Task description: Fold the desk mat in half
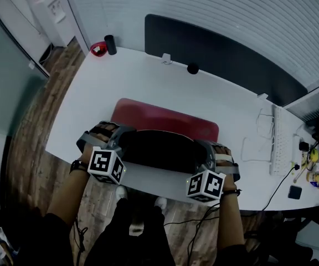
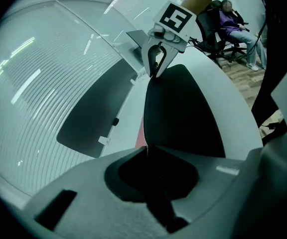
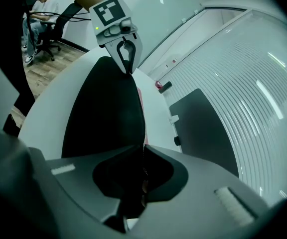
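The left gripper [image 1: 119, 139] and the right gripper [image 1: 206, 155] each have the jaws clamped on a near corner of the desk mat [image 1: 165, 123]. Its near half is lifted, black underside up, on the white desk [image 1: 93, 98].

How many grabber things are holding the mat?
2. The left gripper pinches the desk mat at its lifted edge's left end; the right gripper pinches the right end. None seems hidden.

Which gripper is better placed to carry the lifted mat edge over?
Neither alone, I'd judge: left gripper and right gripper are each shut on a near corner of the red, black-backed desk mat, about equally short of its far edge. Move both together.
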Available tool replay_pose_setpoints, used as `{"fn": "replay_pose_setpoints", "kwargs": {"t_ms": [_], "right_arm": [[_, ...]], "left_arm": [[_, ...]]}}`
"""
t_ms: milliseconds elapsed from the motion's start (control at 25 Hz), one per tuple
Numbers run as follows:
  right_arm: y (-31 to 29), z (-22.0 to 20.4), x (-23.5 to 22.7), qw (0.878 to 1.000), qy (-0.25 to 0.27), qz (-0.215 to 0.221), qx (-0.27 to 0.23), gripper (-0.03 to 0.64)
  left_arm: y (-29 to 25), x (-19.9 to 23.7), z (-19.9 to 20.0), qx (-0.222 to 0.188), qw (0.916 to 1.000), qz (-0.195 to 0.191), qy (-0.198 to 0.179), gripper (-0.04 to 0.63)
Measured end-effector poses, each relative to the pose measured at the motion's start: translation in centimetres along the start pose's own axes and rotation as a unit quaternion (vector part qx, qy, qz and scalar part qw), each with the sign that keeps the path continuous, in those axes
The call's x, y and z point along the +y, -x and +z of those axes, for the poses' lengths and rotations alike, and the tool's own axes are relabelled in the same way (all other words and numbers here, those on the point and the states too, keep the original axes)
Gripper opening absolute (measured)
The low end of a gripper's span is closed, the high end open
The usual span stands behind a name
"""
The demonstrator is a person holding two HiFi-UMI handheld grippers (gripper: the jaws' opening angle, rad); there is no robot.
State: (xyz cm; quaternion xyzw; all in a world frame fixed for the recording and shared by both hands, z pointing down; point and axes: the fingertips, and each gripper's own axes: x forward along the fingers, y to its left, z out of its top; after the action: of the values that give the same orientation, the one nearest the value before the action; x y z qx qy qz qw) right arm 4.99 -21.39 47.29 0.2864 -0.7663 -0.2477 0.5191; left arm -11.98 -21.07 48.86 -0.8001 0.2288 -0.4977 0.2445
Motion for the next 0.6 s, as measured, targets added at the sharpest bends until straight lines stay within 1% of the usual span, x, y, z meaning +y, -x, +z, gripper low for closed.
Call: {"fn": "replay_pose_setpoints", "kwargs": {"t_ms": [120, 280, 400, 600], "right_arm": [[-1.3, -0.6, -0.7, 1.000, 0.002, 0.002, 0.006, 0.035], [-3.1, -1.5, -1.5, 1.000, 0.006, 0.006, 0.012, 0.035], [-4.7, -2.1, -1.9, 1.000, 0.014, 0.012, 0.018, 0.035], [-7.4, -3.2, -2.6, 0.999, 0.012, 0.028, 0.030, 0.037]], "left_arm": [[-1.5, 1.1, -0.2, 0.002, 0.9998, -0.008, -0.018, 0.025], [-3.7, 2.4, -0.4, 0.007, 0.9992, -0.024, -0.030, 0.025], [-5.5, 3.1, -0.9, 0.011, 0.9990, -0.029, -0.032, 0.025], [-8.5, 3.9, -1.7, 0.021, 0.9985, -0.039, -0.033, 0.024]]}}
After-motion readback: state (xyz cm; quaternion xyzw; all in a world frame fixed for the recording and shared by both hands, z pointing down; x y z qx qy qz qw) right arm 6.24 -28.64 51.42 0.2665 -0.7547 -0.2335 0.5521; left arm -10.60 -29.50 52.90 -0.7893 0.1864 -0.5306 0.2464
